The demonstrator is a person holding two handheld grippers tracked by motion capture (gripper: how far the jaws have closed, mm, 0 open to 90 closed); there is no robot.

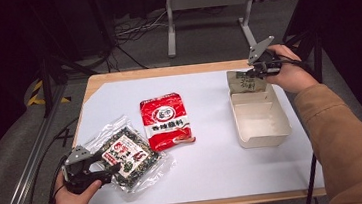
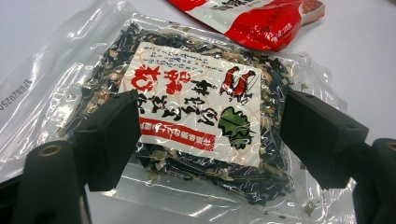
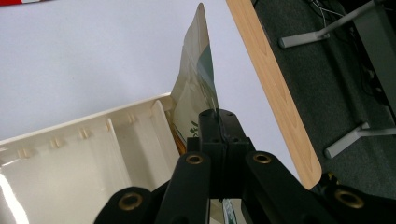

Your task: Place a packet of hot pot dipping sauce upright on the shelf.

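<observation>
At the far end of the cream tray point(image 1: 263, 136), the right gripper point(image 1: 258, 68) was clenched on a tan sachet point(image 1: 245, 81), holding it upright over the tray's far wall. Lowering it straight down before letting go seemed wisest. Well to the left of the tray, the left gripper point(image 1: 106, 166) hung released around a seaweed packet point(image 1: 130, 154), a red packet point(image 1: 166, 120) lying between.

A grey metal stand point(image 1: 207, 9) and cables point(image 1: 132, 34) sit on dim grey carpet point(image 1: 12, 148).
</observation>
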